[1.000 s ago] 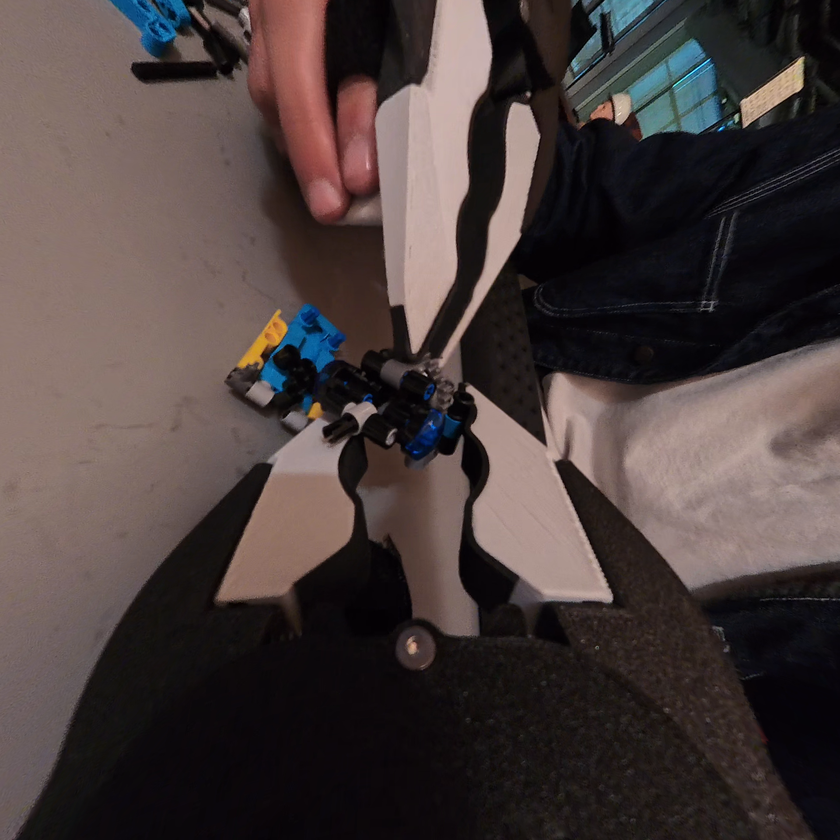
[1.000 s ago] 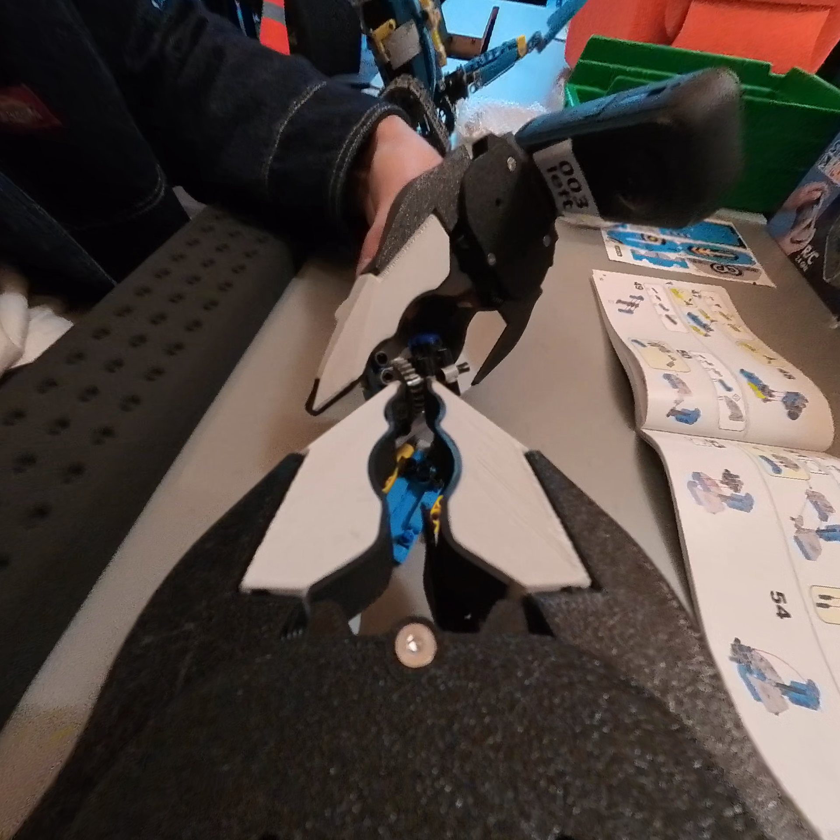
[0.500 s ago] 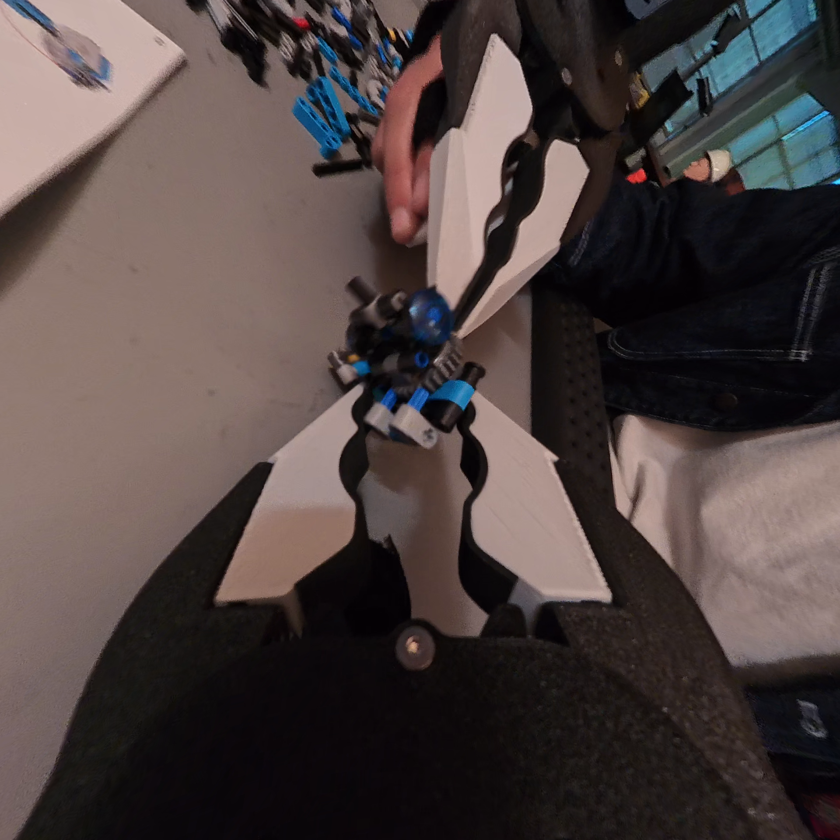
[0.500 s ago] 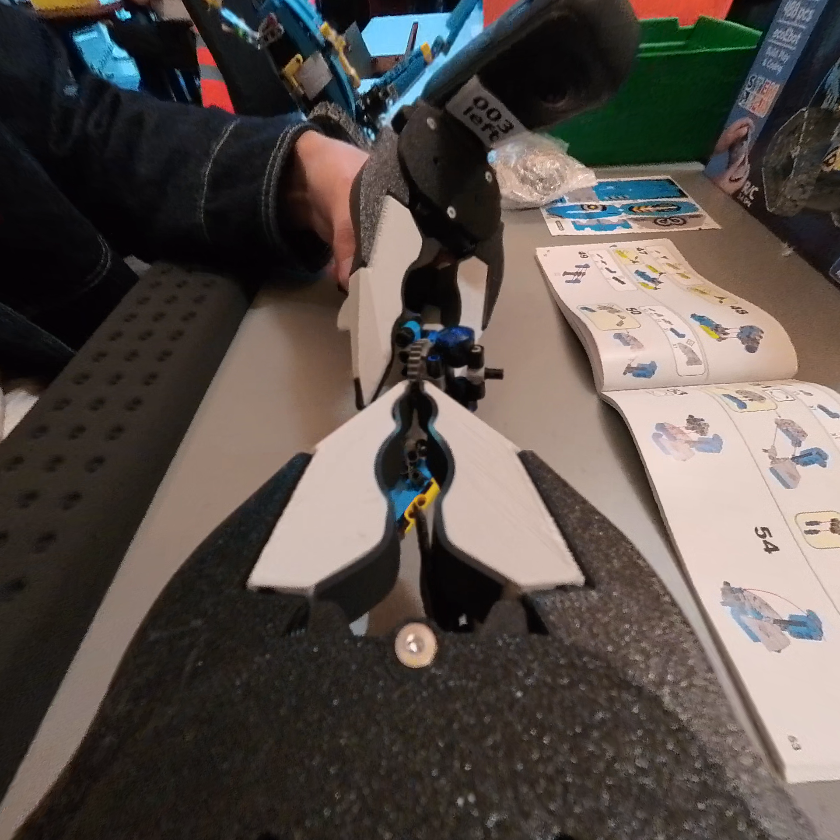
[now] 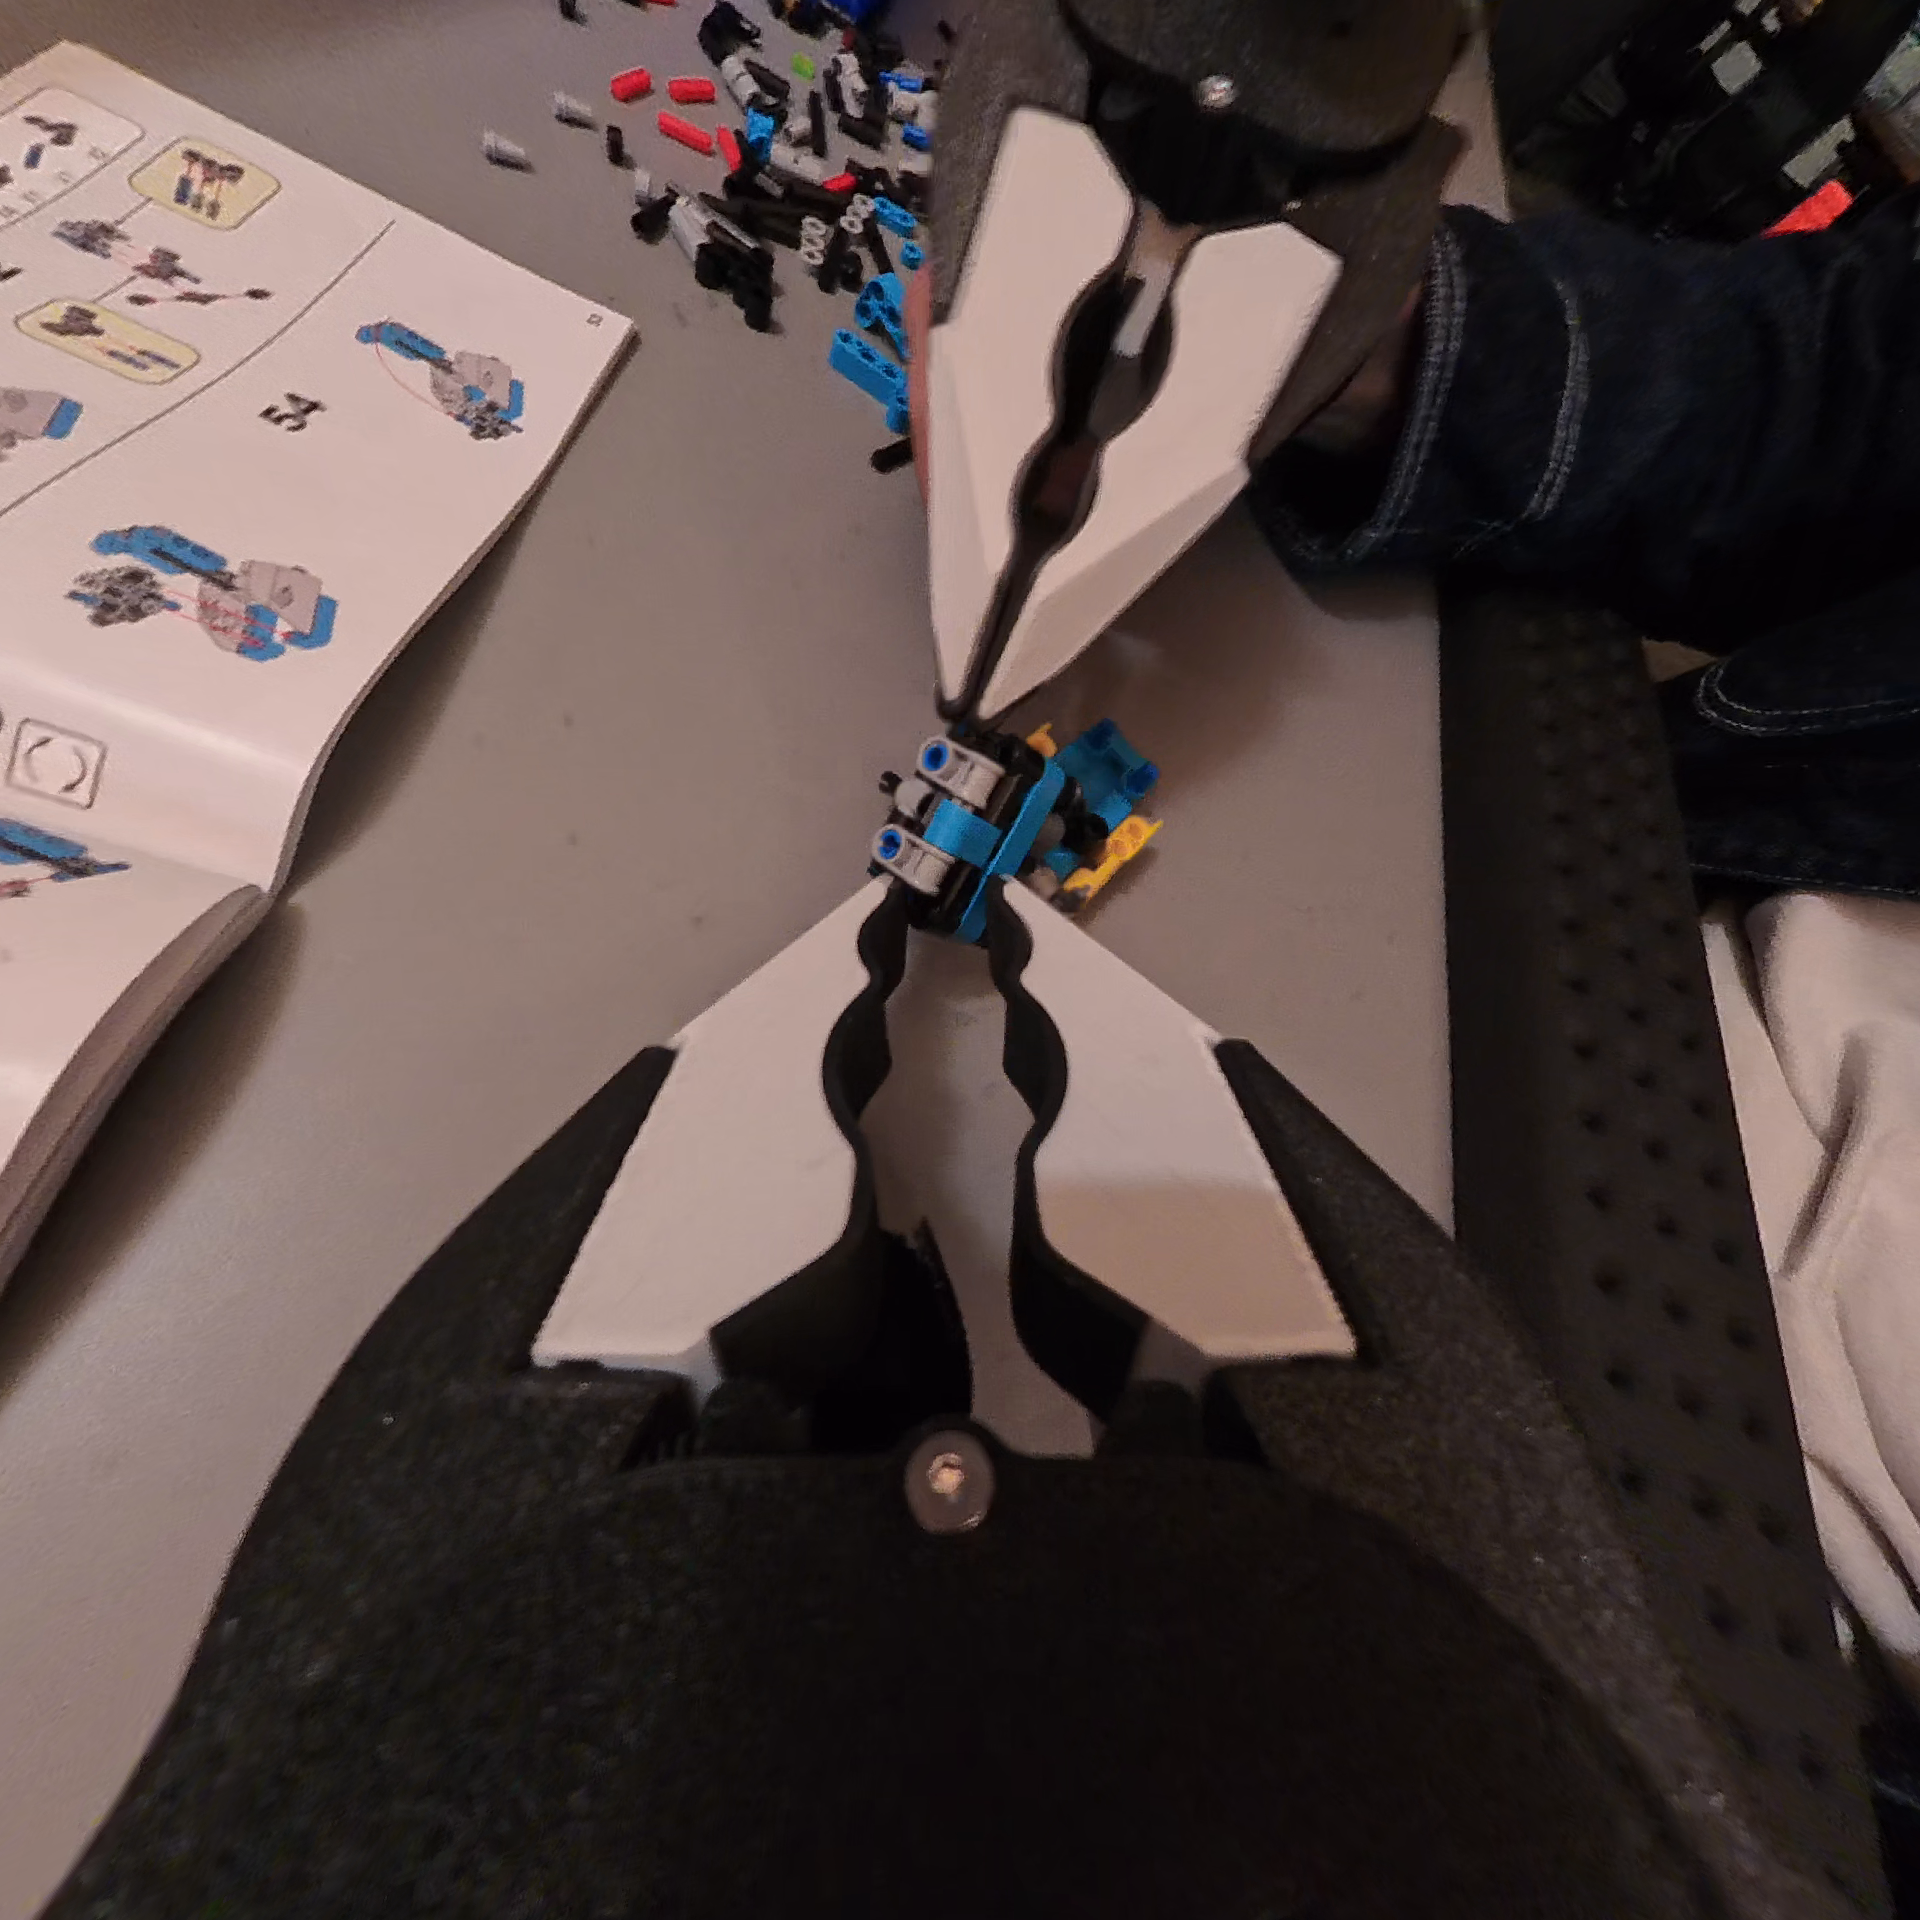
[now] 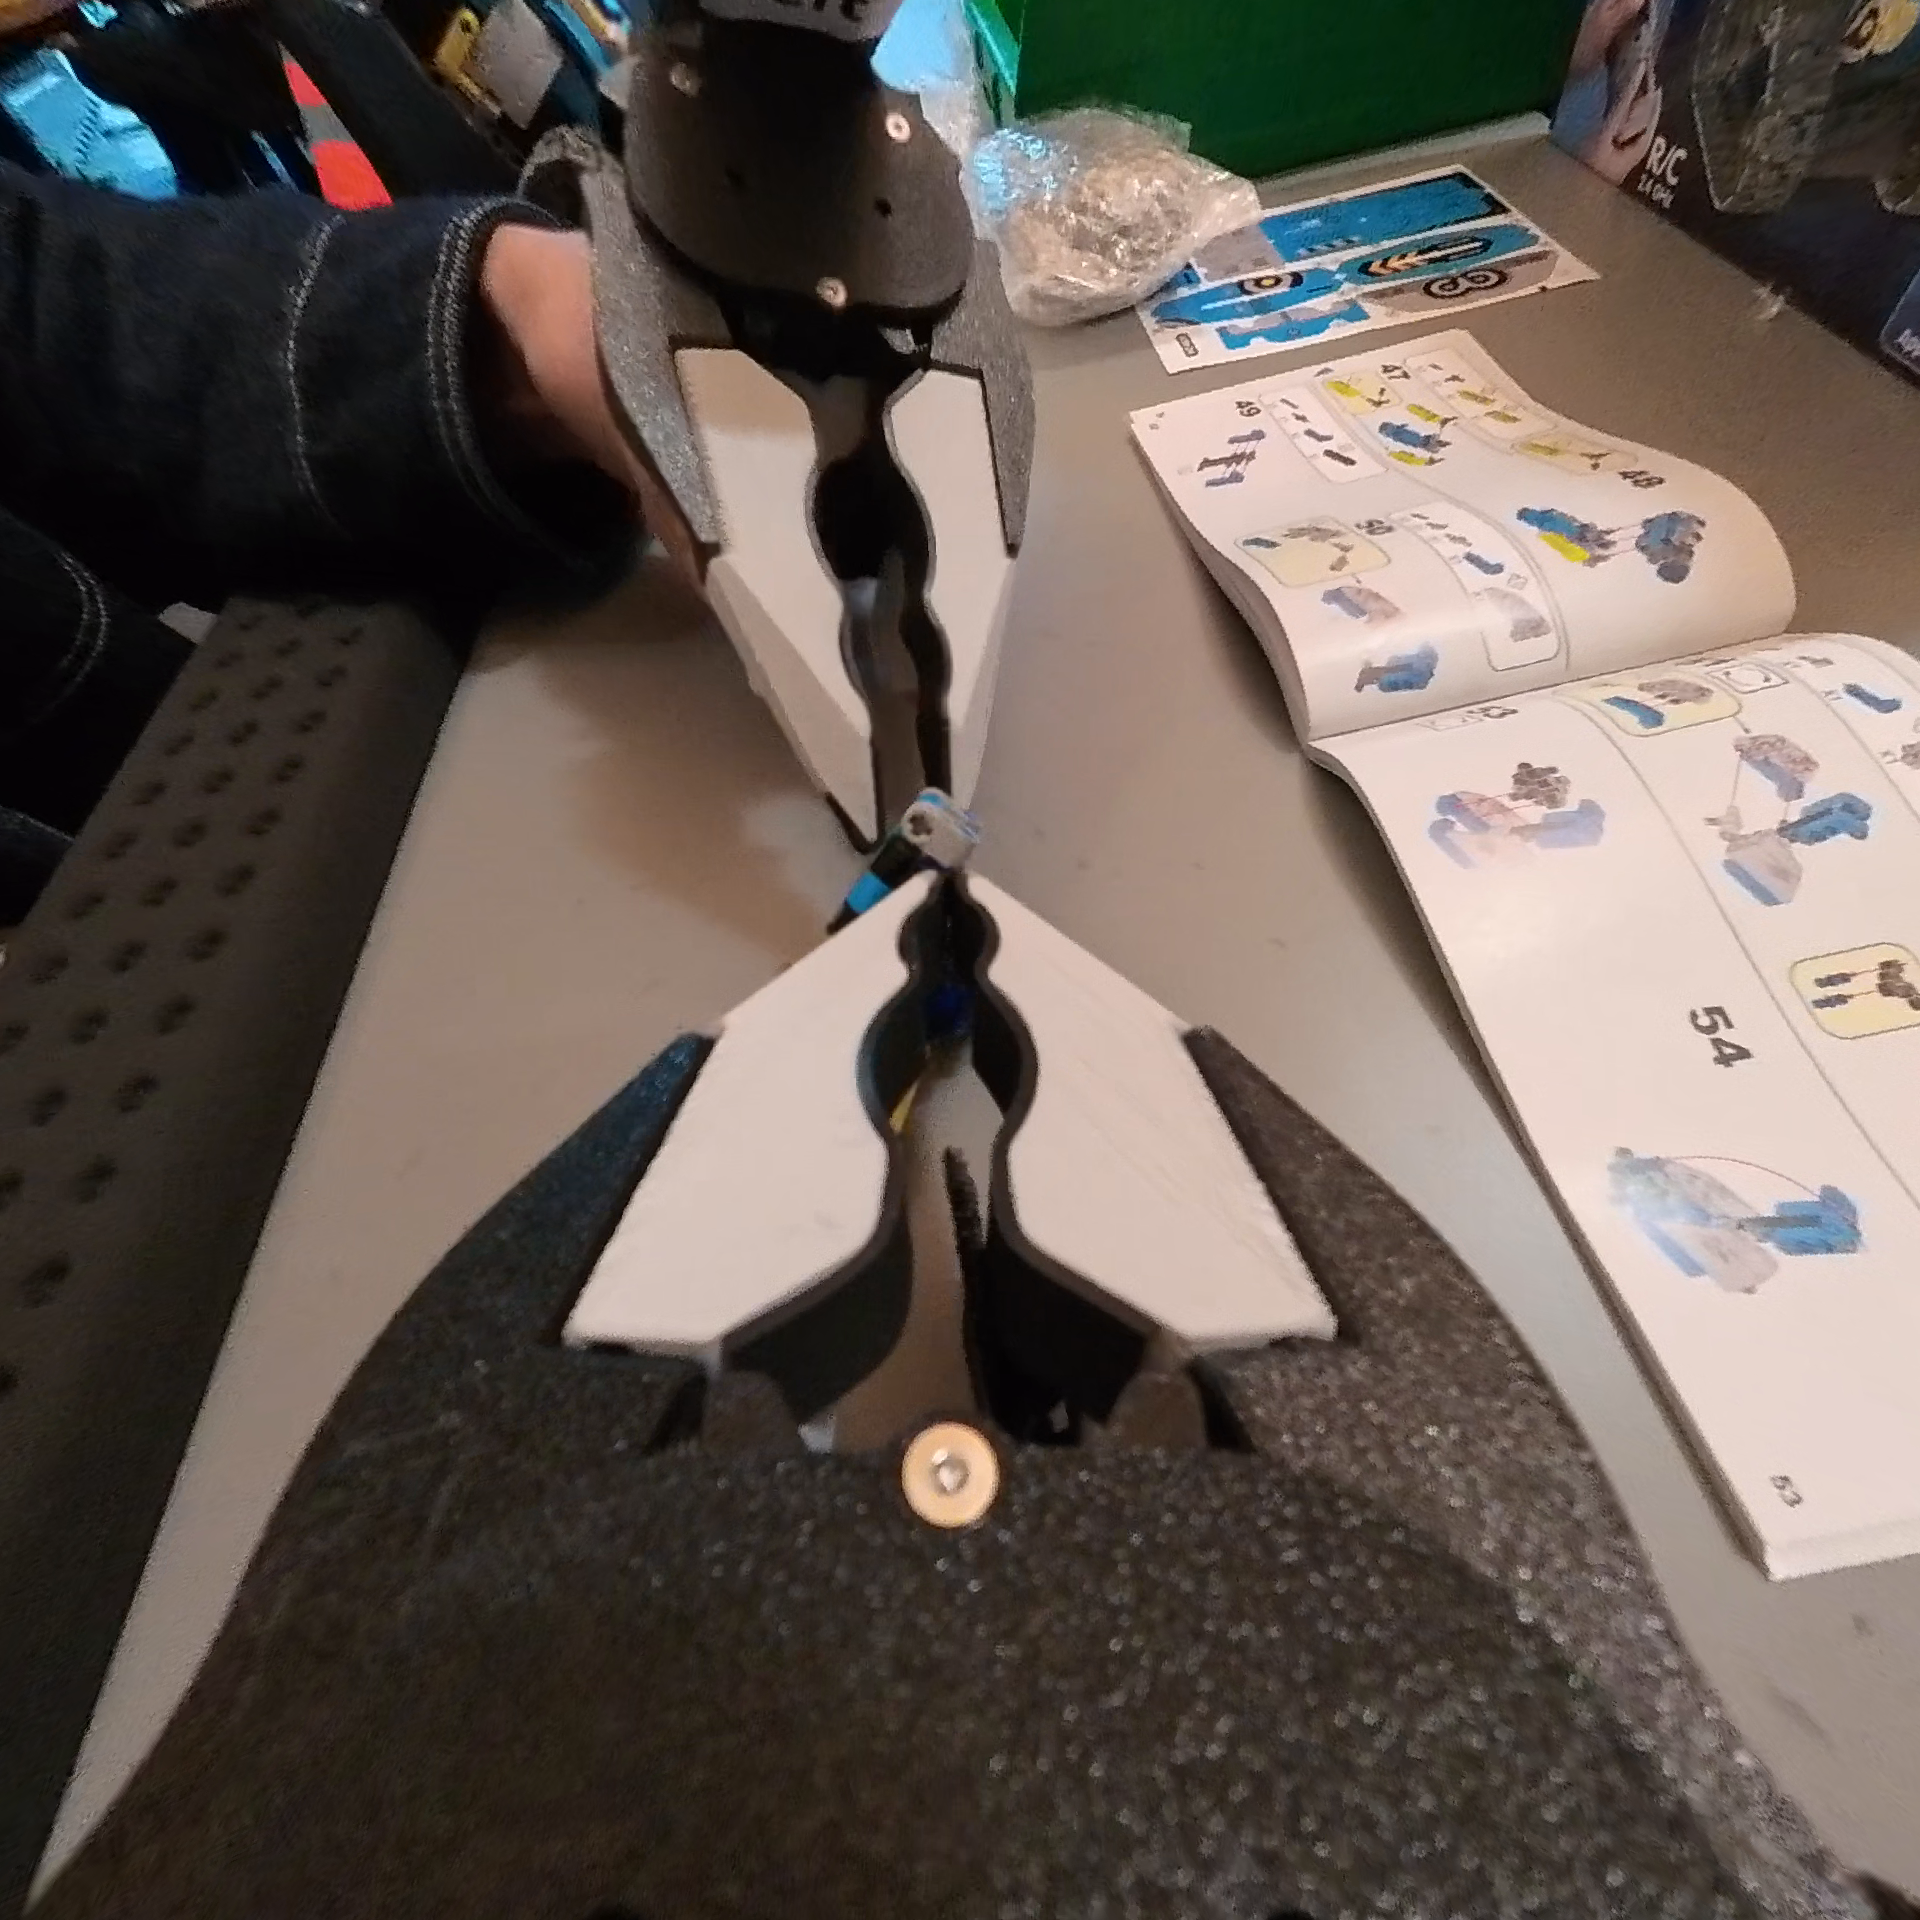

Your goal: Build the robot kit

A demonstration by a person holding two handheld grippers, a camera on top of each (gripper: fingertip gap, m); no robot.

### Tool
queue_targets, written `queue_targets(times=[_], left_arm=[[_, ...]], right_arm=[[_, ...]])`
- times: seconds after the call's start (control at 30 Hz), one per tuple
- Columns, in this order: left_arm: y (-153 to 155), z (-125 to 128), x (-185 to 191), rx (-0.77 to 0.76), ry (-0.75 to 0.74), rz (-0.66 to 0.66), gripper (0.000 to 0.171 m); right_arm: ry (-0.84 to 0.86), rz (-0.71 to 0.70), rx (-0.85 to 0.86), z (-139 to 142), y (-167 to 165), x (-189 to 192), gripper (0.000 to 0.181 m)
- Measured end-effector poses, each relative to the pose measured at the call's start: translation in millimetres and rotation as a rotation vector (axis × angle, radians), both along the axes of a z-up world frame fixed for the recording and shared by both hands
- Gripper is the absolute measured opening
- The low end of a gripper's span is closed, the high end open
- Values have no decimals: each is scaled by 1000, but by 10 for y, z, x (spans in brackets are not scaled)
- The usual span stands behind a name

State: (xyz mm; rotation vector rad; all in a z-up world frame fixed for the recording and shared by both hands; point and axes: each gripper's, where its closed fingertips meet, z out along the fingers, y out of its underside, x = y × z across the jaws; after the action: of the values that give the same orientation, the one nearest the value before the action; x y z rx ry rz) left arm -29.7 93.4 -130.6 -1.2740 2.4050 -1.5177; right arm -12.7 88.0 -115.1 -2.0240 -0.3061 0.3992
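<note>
Left wrist view: left gripper (image 5: 940,899) clenched on small blue, grey and black brick assembly (image 5: 971,821) above grey table (image 5: 644,831); right gripper (image 5: 971,707) pinches its far end.

Right wrist view: right gripper (image 6: 951,883) clamped on same assembly (image 6: 925,847); open instruction booklet (image 6: 1558,831) lies right of it.

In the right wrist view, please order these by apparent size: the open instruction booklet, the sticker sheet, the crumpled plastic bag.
1. Open instruction booklet, largest.
2. Sticker sheet.
3. Crumpled plastic bag; close to the sheet, so their order is unsure.
</note>
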Motion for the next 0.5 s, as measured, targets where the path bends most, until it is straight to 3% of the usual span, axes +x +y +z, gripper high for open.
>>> queue_targets(times=[0.1,0.27,0.5], left_arm=[[24,-25,-32,-9,36,-4,10],[62,-120,-20,36,64,18,11],[160,-203,-42,119,74,23,18]], right_arm=[[-71,38,-29,14,-101,-25,16],[-146,66,-71,-68,-176,-94,20],[-180,44,-41,-175,12,-217,20]])
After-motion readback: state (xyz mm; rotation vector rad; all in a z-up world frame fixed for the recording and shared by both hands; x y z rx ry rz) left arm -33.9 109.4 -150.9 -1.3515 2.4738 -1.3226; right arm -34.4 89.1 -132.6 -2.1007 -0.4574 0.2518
